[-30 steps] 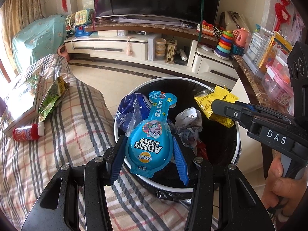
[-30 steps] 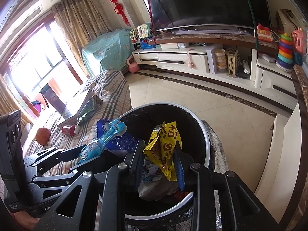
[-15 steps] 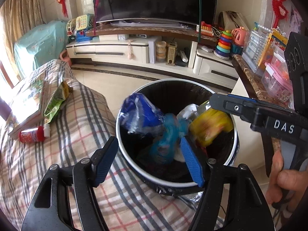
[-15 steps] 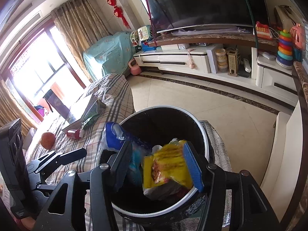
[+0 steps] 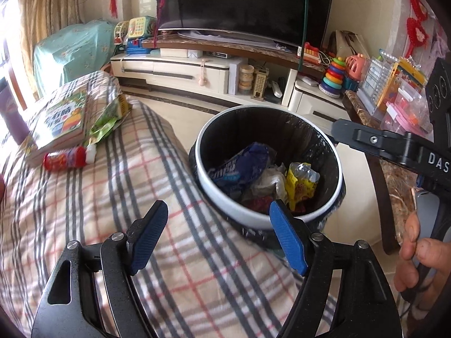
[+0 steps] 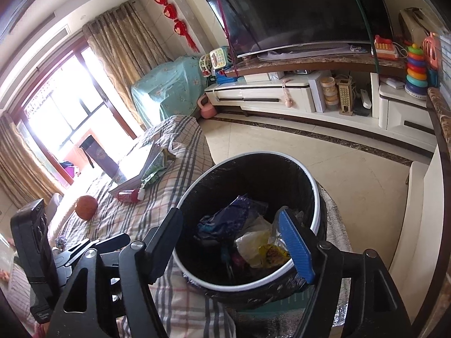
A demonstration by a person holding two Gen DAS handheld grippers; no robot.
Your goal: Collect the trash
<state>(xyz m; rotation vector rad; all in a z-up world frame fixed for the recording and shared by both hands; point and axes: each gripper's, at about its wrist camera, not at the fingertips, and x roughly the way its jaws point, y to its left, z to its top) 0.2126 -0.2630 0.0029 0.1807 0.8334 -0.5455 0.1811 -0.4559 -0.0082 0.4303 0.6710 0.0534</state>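
We see both the left claw (image 5: 218,236) and the right claw (image 6: 235,242) just opened wide and empty, trash inside the bin (image 5: 318,211) at twelve o'clock; only the right view shows the orange ball (image 6: 86,207).

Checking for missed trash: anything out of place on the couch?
Yes. A green snack wrapper lies crumpled against a book on the plaid cover, and a red bottle lies tipped on its side beside them.

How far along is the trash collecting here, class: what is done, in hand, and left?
Done: a blue wrapper and a yellow packet lie in the bin. In hand: nothing; the left gripper and right gripper have just been opening and are empty. Left: a green packet and red bottle on the blanket.
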